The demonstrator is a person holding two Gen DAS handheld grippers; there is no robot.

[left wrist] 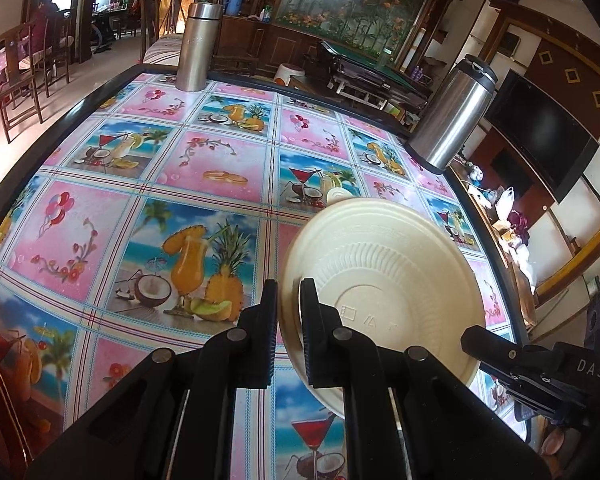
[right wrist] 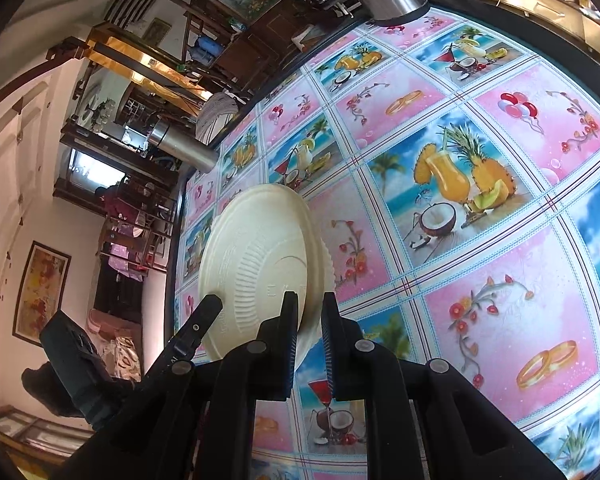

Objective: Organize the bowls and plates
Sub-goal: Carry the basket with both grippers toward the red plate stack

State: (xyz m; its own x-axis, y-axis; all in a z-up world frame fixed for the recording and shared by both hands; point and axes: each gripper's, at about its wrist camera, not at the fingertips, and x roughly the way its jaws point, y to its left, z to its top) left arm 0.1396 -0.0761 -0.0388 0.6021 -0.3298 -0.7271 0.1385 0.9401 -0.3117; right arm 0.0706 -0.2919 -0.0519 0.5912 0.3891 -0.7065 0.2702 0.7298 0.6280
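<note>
Both hand-held grippers pinch cream disposable dishes by the rim and hold them on edge above the table (left wrist: pixel 148 168). Seen from its own wrist camera, the left gripper (left wrist: pixel 288 300) has its jaws closed down to a narrow gap on the edge of a cream plate (left wrist: pixel 380 272), the ribbed underside facing the camera; a rim pinch like this probably suits a thin, light dish that offers no other purchase. From the right wrist camera, the right gripper (right wrist: pixel 310 312) is likewise nearly closed on a plate rim (right wrist: pixel 260 264), with what looks like a second dish nested against it, though I cannot tell whether that is one piece or two. Each view catches the other tool at its margin, so the two dishes sit close together, likely being brought face to face for stacking. A small cream dish (left wrist: pixel 340 196) lies on the patterned cloth just beyond the left plate. Two steel flasks, one at the far edge (left wrist: pixel 196 48) and one at the right edge (left wrist: pixel 448 116), stand well apart from the working area.
</note>
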